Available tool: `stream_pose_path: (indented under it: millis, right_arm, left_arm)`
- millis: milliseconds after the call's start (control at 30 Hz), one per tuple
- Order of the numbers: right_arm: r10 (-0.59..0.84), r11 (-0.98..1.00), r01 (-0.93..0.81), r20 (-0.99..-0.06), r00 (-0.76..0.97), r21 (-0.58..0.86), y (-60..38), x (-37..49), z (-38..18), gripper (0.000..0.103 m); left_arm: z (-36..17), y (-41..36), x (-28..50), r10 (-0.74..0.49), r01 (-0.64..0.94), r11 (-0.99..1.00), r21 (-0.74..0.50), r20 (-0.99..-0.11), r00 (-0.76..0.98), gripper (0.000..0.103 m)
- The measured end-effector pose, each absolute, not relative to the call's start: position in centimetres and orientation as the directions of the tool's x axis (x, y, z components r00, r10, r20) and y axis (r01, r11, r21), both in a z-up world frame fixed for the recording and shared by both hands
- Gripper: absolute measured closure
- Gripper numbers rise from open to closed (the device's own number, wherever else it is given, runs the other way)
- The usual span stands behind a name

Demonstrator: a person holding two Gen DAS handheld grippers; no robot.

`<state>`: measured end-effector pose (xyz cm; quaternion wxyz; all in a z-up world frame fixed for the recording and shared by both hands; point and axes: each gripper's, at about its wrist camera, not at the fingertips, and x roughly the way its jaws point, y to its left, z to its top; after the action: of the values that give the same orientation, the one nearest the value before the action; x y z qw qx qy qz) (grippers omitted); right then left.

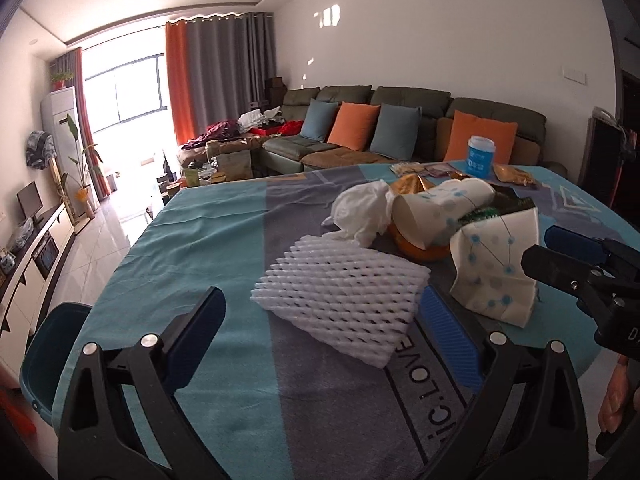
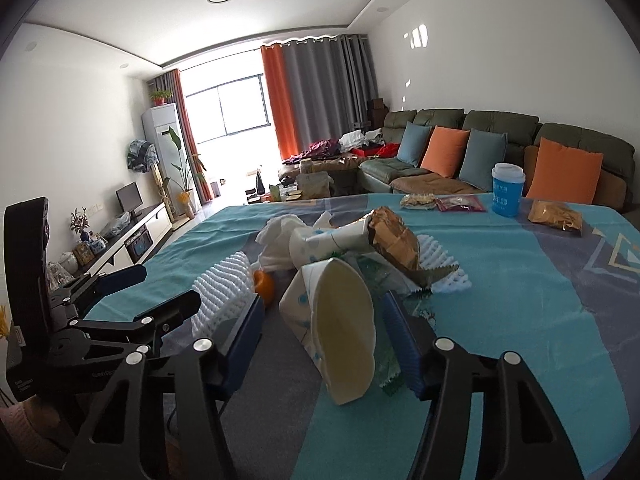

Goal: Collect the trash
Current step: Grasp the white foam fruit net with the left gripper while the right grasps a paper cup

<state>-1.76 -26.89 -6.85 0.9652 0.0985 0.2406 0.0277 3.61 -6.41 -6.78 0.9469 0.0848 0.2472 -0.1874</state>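
A: Left wrist view first, pls. What do the jaws do?

B: The left gripper (image 1: 322, 336) has its jaws wide open, nothing held. The white foam net (image 1: 340, 288) lies flat on the tabletop (image 1: 200, 240) between the two fingers, near the right one; I cannot tell if it touches. Just right of it is a crushed paper cup (image 1: 494, 268) w/ blue dots. The right gripper (image 1: 552, 256) comes in from the right edge, its tips beside this cup. Farther: a 2nd paper cup (image 1: 436, 208) on its side, a white tissue (image 1: 362, 210) left of it, an orange fruit (image 1: 416, 250) under the cup. At the far side stands a blue tub (image 1: 480, 158).

A: And the right wrist view?

B: Right gripper (image 2: 324, 332) jaws are open approx. as wide as the crushed paper cup (image 2: 340, 328), which lies between them, mouth toward the camera. No finger presses it, as far as I see. The left gripper (image 2: 160, 292) is at the left, open, by the foam net (image 2: 224, 292). Behind: orange fruit (image 2: 266, 286), 2nd cup (image 2: 328, 242), tissue (image 2: 276, 240), a gold wrapper (image 2: 394, 242) over the pile, another foam net (image 2: 444, 264) on the right. Far: blue tub (image 2: 507, 194), snack packets (image 2: 554, 216).
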Motion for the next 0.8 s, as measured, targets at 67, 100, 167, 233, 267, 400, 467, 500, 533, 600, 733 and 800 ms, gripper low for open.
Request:
stream_pose_path:
  millis: [67,100,167,233,267,400,467,500,533,600,733,800]
  right_arm:
    - [0.114,0.976,-0.01,-0.47,0.875,0.217,-26.9,-1.9,-7.2,0.058]
    - [0.122,0.974,-0.014,-0.474,0.872,0.225,-26.9,-1.9,-7.4,0.06]
    - [0.135,0.973,-0.023,-0.483,0.865,0.23,-26.7,-1.9,-7.5,0.066]
    - [0.149,0.97,-0.032,-0.488,0.86,0.24,-26.6,-1.8,-7.7,0.077]
    - [0.152,0.97,-0.035,-0.488,0.859,0.24,-26.5,-1.8,-7.7,0.089]
    - [0.17,0.97,-0.059,-0.489,0.856,0.234,-26.2,-1.5,-7.5,0.1]
    - [0.178,0.969,-0.068,-0.486,0.856,0.236,-26.1,-1.5,-7.3,0.1]
    - [0.184,0.968,-0.073,-0.483,0.856,0.24,-26.1,-1.5,-7.1,0.1]
    - [0.191,0.967,-0.079,-0.481,0.856,0.244,-26.1,-1.6,-6.9,0.101]
    - [0.205,0.964,-0.093,-0.471,0.858,0.25,-26.1,-1.6,-6.5,0.101]
    - [0.217,0.963,-0.116,-0.453,0.865,0.242,-25.7,-1.7,-5.6,0.101]
    - [0.224,0.963,-0.125,-0.448,0.866,0.239,-25.5,-1.5,-5.3,0.101]
  left_arm:
    - [-7.3,-7.3,4.2,-0.314,0.412,0.908,0.076,-0.526,0.79,0.017]
    - [-7.7,-7.5,4.5,-0.316,0.418,0.906,0.073,-0.54,0.78,0.018]
    - [-8.1,-7.7,4.9,-0.317,0.42,0.906,0.06,-0.563,0.764,0.025]
    - [-8.3,-7.3,5.2,-0.326,0.425,0.904,0.039,-0.577,0.748,0.037]
    - [-8.5,-7.2,5.5,-0.331,0.426,0.904,0.027,-0.586,0.74,0.044]
    - [-8.9,-6.3,6.2,-0.358,0.437,0.899,-0.024,-0.616,0.701,0.071]
    - [-9.1,-6.0,6.5,-0.367,0.44,0.897,-0.041,-0.621,0.692,0.09]
    - [-9.2,-5.8,6.7,-0.371,0.44,0.897,-0.048,-0.623,0.688,0.096]
    - [-9.1,-5.5,6.7,-0.372,0.438,0.898,-0.054,-0.625,0.686,0.102]
    - [-9.1,-4.9,6.8,-0.375,0.436,0.898,-0.059,-0.623,0.687,0.102]
    - [-8.9,-3.9,7.1,-0.379,0.425,0.902,-0.078,-0.618,0.689,0.102]
    - [-8.7,-3.4,7.2,-0.368,0.407,0.91,-0.085,-0.619,0.694,0.099]
